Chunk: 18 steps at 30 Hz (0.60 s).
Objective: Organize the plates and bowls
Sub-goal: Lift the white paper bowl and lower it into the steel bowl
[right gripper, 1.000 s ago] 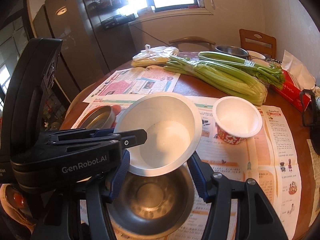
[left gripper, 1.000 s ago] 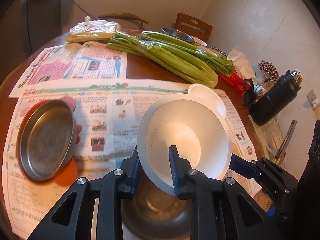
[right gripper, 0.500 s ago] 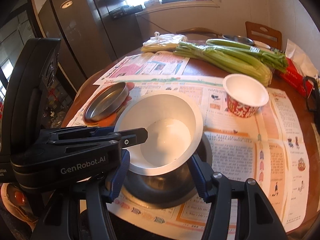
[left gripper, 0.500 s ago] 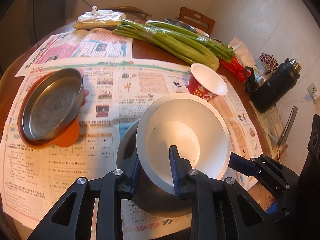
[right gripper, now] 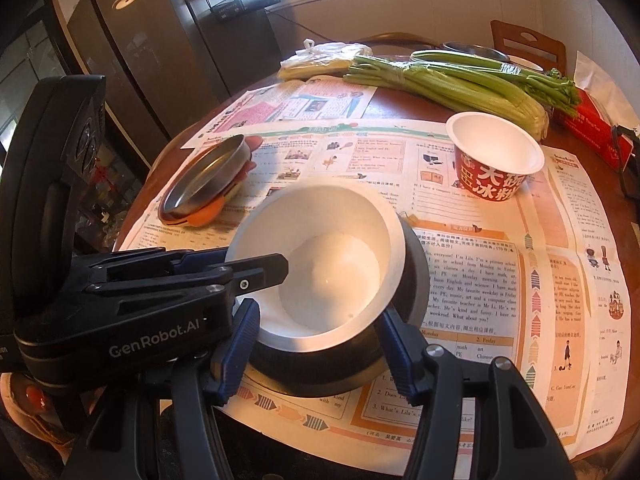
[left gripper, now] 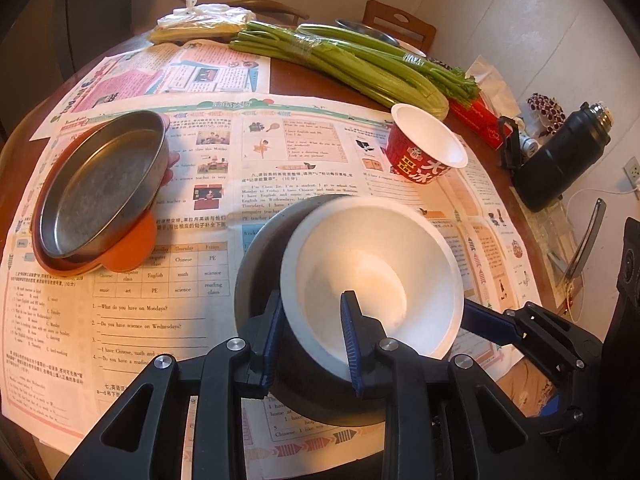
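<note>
A white bowl (left gripper: 372, 276) sits tilted inside a dark metal bowl (left gripper: 260, 256) near the table's front edge. My left gripper (left gripper: 312, 320) is shut on the white bowl's near rim, one finger inside, one outside. My right gripper (right gripper: 316, 336) is open, its fingers on either side of the dark bowl (right gripper: 416, 280) and white bowl (right gripper: 320, 256). A metal plate (left gripper: 100, 184) lies tilted on an orange plate (left gripper: 132, 248) at the left. A red paper bowl (left gripper: 424, 152) stands behind; it also shows in the right wrist view (right gripper: 494, 164).
Newspapers (left gripper: 160, 320) cover the round wooden table. Celery bunches (left gripper: 360, 64) and a plastic bag (left gripper: 200, 24) lie at the back. A black flask (left gripper: 560, 160) and a red box (left gripper: 480, 120) are at the right. A chair (right gripper: 528, 48) stands behind.
Both grippers have pulled back and the view has widened. The white bowl has gone down into the dark bowl, held by the left gripper throughout.
</note>
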Each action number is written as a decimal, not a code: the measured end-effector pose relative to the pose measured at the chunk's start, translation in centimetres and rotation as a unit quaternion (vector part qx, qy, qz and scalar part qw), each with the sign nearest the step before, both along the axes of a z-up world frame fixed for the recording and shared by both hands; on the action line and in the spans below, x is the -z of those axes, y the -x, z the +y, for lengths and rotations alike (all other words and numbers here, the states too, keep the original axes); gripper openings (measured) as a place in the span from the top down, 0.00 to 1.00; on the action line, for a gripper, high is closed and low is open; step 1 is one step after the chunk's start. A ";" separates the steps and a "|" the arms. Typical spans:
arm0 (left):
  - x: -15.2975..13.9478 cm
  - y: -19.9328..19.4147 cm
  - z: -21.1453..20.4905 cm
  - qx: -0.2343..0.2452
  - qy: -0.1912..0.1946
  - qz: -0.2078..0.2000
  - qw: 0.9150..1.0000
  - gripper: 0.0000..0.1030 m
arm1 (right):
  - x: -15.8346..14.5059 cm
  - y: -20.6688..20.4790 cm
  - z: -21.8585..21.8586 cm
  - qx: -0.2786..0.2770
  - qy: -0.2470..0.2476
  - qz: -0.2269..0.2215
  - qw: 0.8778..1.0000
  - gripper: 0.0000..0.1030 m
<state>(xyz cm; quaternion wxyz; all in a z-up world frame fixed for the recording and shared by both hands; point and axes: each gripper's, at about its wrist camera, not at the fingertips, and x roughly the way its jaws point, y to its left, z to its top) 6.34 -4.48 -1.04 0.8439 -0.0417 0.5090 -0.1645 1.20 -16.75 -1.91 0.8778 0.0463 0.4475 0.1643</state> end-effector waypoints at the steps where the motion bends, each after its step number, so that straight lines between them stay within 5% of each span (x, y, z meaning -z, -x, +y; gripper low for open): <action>1: 0.0 0.0 0.1 -0.001 0.000 0.000 1.000 0.72 | 0.0 -0.1 -0.1 0.001 0.000 0.000 1.000 0.42; 18: -2.1 -0.5 1.2 -0.005 0.015 -0.024 1.000 0.71 | -1.2 -0.3 -1.3 0.024 0.011 -0.015 1.000 0.42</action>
